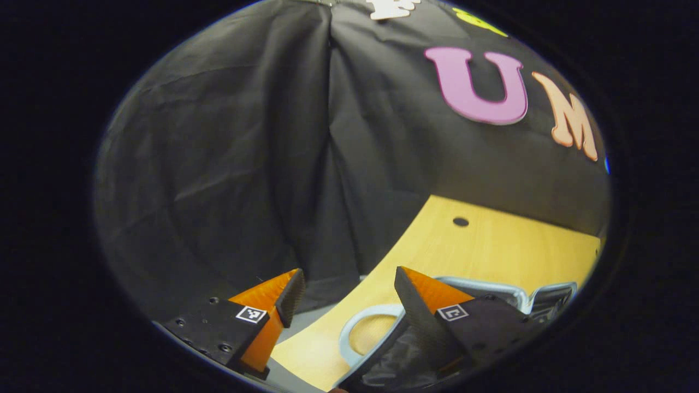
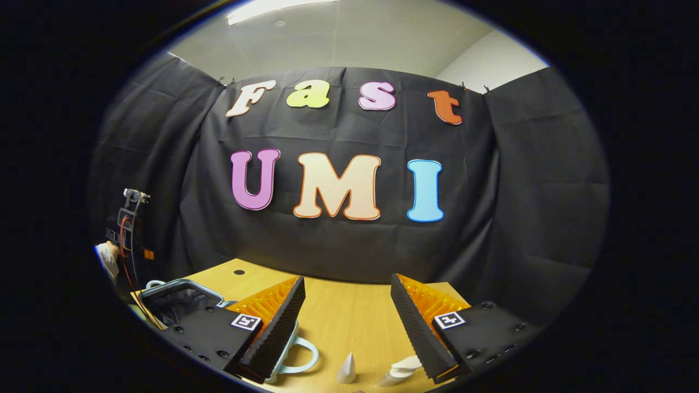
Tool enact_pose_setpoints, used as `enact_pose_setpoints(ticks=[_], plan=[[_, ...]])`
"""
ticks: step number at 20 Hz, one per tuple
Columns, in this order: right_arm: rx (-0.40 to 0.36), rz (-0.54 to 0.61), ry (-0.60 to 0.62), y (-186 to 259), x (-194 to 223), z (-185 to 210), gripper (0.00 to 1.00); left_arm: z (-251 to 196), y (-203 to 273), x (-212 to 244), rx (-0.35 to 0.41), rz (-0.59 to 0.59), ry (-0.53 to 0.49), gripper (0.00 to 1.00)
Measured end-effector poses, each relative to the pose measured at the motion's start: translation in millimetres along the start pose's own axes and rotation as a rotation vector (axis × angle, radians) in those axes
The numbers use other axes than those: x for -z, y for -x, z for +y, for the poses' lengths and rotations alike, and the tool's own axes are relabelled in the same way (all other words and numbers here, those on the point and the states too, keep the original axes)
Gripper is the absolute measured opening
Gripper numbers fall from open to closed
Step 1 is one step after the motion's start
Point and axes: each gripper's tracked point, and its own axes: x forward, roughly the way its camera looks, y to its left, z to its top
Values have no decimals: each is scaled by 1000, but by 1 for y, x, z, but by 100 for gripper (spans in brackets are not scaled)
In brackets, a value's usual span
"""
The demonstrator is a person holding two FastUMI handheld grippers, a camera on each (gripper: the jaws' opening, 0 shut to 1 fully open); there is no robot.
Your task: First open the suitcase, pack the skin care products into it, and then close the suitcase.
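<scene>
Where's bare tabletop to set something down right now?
Free: the table between the suitcase handle and the back cloth wall, around the round hole. Crowded: near edge, where white skin care items lie, and left, where the suitcase sits.

light wooden table [image 2: 349, 316] with a small round hole [image 2: 239, 272] near the far edge. on it: open suitcase [image 2: 180, 297] with pale handle [image 2: 297, 355] at left, two small white skin care pieces [image 2: 345, 370] near the front.

Black cloth [image 2: 349, 240] walls the booth on three sides around a wooden table [image 2: 349, 316]. Above it show a pale ceiling [image 2: 338, 38] and a lit strip light [image 2: 273, 8].
</scene>
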Motion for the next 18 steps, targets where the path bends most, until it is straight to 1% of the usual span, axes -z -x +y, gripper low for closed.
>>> enact_pose_setpoints(ticks=[1, 3, 4, 5, 6, 7, 8, 9, 10, 12, 13, 14, 15, 16, 18], plan=[[1, -7, -2, 0, -2, -7, 100, -8, 15, -18, 2, -66, 3, 97], [-7, -18, -13, -1, -7, -20, 98, -27, 51, -51, 40, -173, 9, 96], [-17, -28, -19, -2, -9, -25, 100, -37, 67, -62, 67, -199, 5, 99], [-26, -35, -20, -4, -10, -31, 99, -45, 87, -73, 86, -224, 5, 96], [-35, -39, -21, -4, -12, -36, 100, -49, 105, -82, 105, -232, 8, 100], [-44, -44, -26, -4, -13, -41, 98, -52, 122, -90, 135, -254, 17, 100], [-52, -51, -32, -5, -15, -46, 98, -55, 137, -97, 161, -270, 26, 96], [-57, -59, -37, -6, -17, -50, 98, -57, 153, -105, 192, -290, 26, 100], [-63, -66, -40, -6, -18, -54, 100, -61, 175, -115, 221, -298, 19, 100], [-77, -80, -46, -6, -22, -60, 100, -59, 207, -126, 269, -323, -3, 100], [-82, -86, -47, -5, -23, -62, 98, -59, 221, -128, 291, -332, -8, 100], [-86, -91, -50, -5, -24, -65, 98, -55, 227, -125, 321, -338, -13, 96], [-89, -96, -54, -5, -25, -67, 98, -50, 232, -122, 345, -338, -14, 96], [-92, -102, -58, -4, -26, -70, 98, -43, 229, -118, 367, -335, -15, 100], [-97, -109, -67, -4, -26, -74, 98, -41, 223, -127, 411, -322, -15, 100]])
